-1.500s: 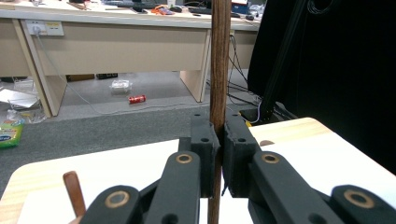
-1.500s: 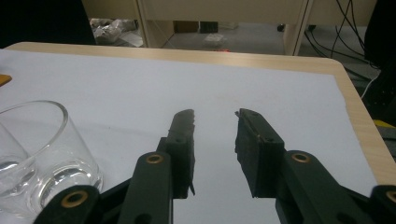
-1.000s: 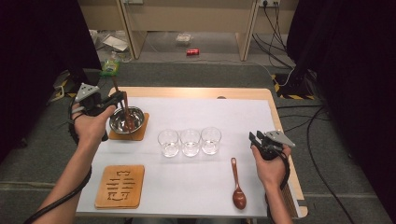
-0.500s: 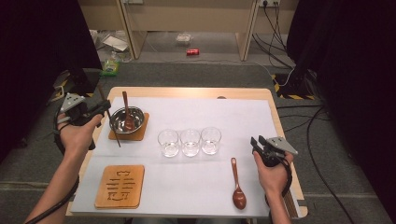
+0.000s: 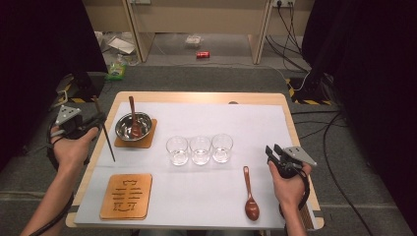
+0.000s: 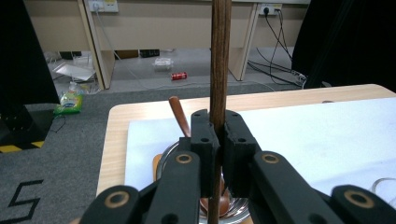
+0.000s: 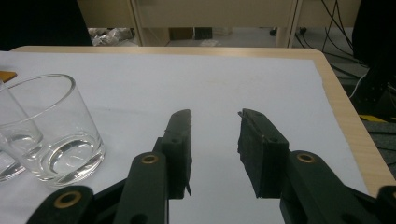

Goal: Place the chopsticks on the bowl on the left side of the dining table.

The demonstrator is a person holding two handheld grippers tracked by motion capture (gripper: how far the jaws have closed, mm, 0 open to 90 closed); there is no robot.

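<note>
Wooden chopsticks (image 6: 219, 56) sit clamped in our left tool (image 5: 91, 123) — just off the counter's (image 5: 206, 97) left edge, perhaps a pair; right tool (image 7: 215, 140) gapes, empty, over bare white sheet (image 5: 255, 128).

No word, brand or number can be read anywhere. The wooden coaster (image 5: 126, 195), at the table's near left corner, bears a cut-out sign like a Chinese character, too small to make out. On the grey floor left of the table (image 6: 116, 135), black line markings (image 6: 21, 199) form no readable letter
</note>
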